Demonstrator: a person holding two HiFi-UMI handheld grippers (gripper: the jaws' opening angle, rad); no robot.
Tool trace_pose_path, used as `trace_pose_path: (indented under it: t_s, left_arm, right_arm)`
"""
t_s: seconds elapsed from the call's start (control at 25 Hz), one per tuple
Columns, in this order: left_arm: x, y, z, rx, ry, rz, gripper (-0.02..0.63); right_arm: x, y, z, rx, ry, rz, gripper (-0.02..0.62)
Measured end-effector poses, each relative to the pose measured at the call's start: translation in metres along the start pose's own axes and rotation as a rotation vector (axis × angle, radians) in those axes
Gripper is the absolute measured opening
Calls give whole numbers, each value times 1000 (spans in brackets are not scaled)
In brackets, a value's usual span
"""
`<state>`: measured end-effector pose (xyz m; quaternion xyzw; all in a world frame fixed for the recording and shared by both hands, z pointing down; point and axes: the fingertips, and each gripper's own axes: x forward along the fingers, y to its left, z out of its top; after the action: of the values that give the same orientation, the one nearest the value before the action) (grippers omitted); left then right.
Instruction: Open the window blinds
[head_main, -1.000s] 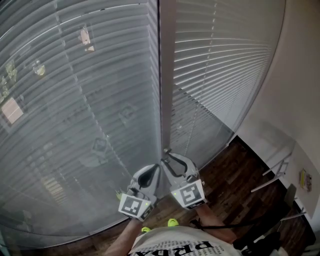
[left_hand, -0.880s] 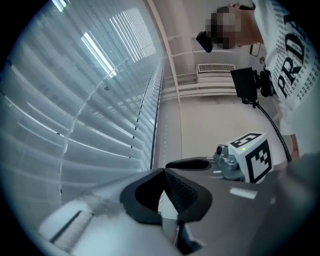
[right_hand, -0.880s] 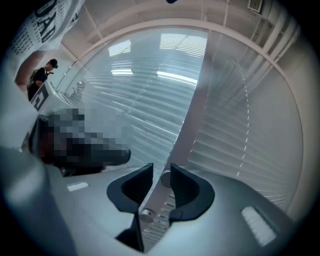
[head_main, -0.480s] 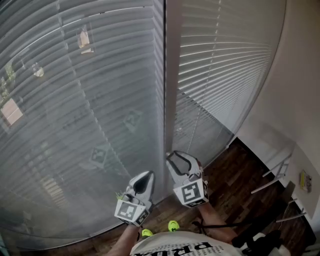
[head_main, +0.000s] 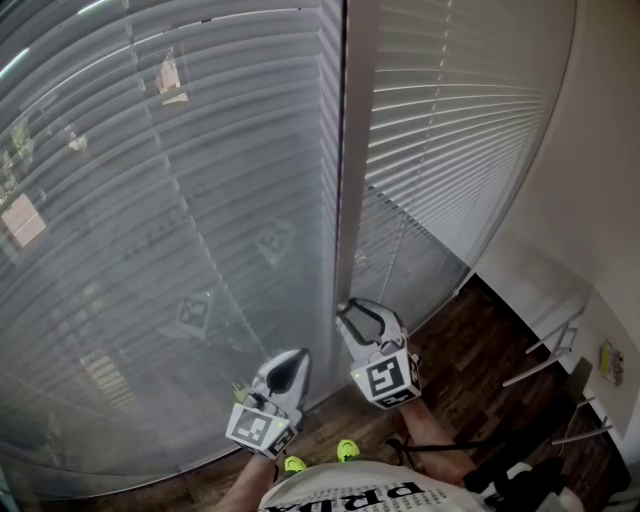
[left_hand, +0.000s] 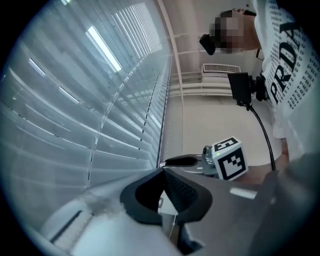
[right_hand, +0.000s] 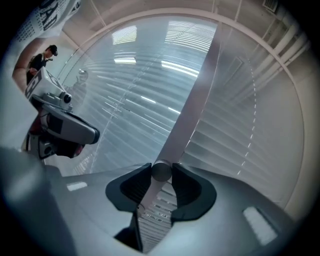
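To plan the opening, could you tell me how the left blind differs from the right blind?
The left blind looks darker grey and wider in view; the right blind is brighter white and narrower. The left blind shows reflected marker squares; the right blind does not. Both hang lowered, slats horizontal.

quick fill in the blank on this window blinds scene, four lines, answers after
1. The slats of the blinds run ___, not up and down.
2. The grey post stands ___ the two blinds.
3. The floor below the window is dark ___.
4. In the head view the left gripper is held to the ___ of the post.

Missing words: horizontally; between; wood; left
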<state>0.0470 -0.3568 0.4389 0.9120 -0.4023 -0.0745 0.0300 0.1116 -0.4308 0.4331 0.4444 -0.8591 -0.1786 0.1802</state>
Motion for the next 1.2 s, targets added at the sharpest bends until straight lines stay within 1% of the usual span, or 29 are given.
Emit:
trace_pose_path:
  t_s: [0.2, 0.36, 0.64, 0.96, 1.2]
  left_arm:
    - [-10, 0, -4, -5, 11, -1, -8]
    - [-17, 8, -4, -8, -9, 7, -8]
    - [-25, 17, 4, 5, -33, 18, -8]
    - [-24, 14, 5, 6, -42, -11, -8]
    - [-25, 11, 6, 4, -37, -27, -8]
  right_arm:
    - [5, -1, -3, 6, 6, -19, 124]
    - [5, -1, -2, 33, -16, -35, 123]
    - [5, -2, -4, 61, -11, -51, 124]
    - [6, -4, -5, 143, -21, -54, 124]
    - [6, -5, -5, 281, -41, -47, 124]
